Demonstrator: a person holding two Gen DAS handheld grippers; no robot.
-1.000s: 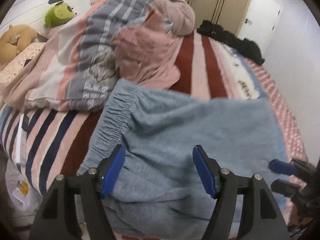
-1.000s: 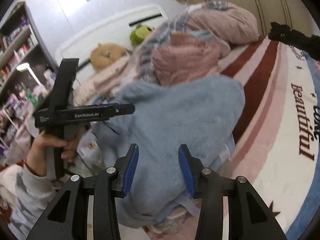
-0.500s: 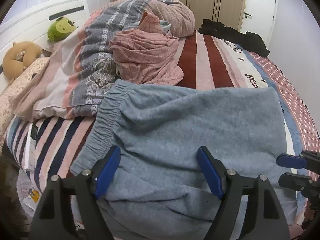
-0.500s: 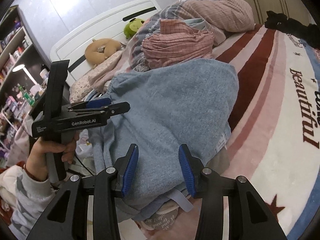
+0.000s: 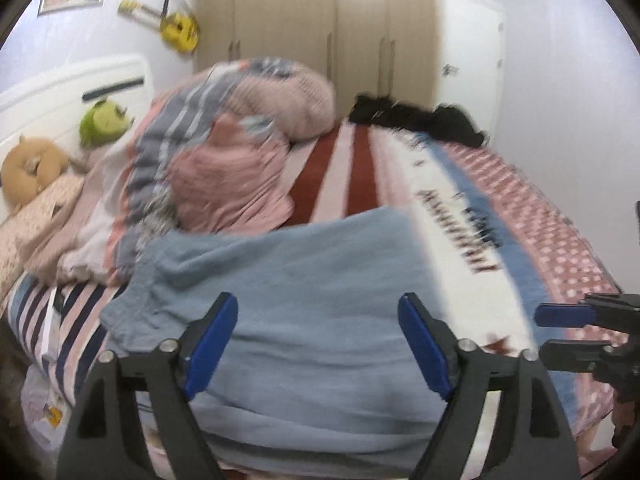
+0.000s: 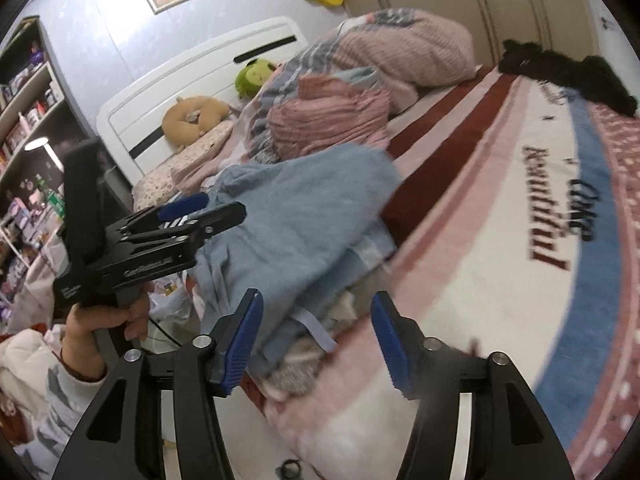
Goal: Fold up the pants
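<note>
Both fisheye views were evenly, softly lit, with no hard shadows. Motion blur smeared the bed (image 5: 460, 216) and its lettering, worse in the left wrist view. Straight lines bowed near the dark round borders. A lamp (image 6: 37, 144) glowed at the left edge.

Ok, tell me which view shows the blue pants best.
The left wrist view: the blue pants spread broadly across the frame, though blurred. The right wrist view shows them obliquely, bunched at the bed's edge, partly behind the left gripper.

Striped bed (image 5: 360, 168) carries blue pants (image 5: 312, 292), quilt (image 5: 248, 92), black clothes (image 5: 420, 120)
</note>
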